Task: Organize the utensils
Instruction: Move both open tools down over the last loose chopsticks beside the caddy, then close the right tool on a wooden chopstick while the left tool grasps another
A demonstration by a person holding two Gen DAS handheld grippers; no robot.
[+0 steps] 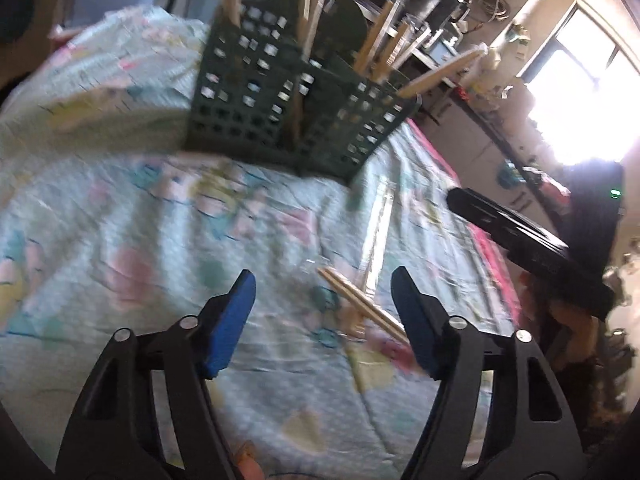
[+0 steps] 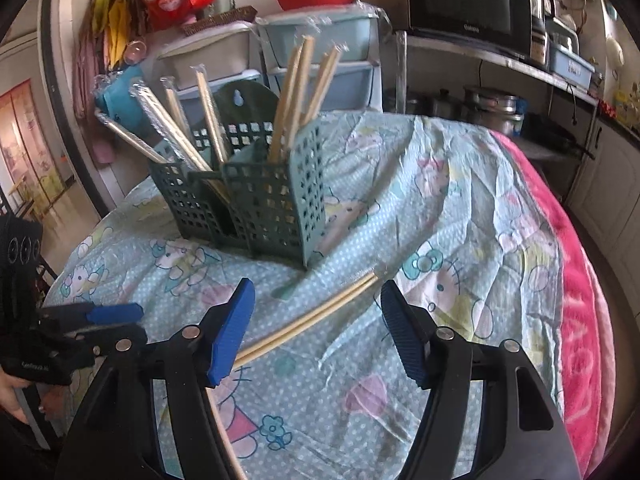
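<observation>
Though seemingly well along, with most sticks already upright, sorting not finished. Step in hand, by the look of it: the approach to one loose pair.

Far left: left gripper [image 2: 132, 320], black frame with blue pads, jaws spread, nothing pinched, hanging low over the bench draped in a pale blue cartoon-print cloth [image 2: 460, 200]. Next along, toward the back: dark green perforated plastic utensil holder [image 2: 272, 200], standing on the cloth, split into compartments, with several upright wooden chopsticks in clear wrappers [image 2: 300, 92] leaning out of the top. In front of the holder and apart from it: loose pair of pale wooden chopsticks in a clear sleeve [image 2: 320, 312], lying flat on the cloth and slanting across it. Further right: right gripper [image 2: 316, 304], same build, jaws likewise spread and empty, tilted down at the cloth. Loose pair framed between the pads in both wrist views, yet lying beneath them and not seen to be touched. Far right: bright pink fleece blanket [image 2: 580, 320] along the edge of the bench.

Next move likely calls for:
- lowering one gripper until the pads straddle the pair
- squaring the pads across the sticks, not along them
- pinching both sticks together, sleeve included, without catching the wrinkled cloth
- lifting, tipping upright, dropping into a compartment of the holder.
</observation>
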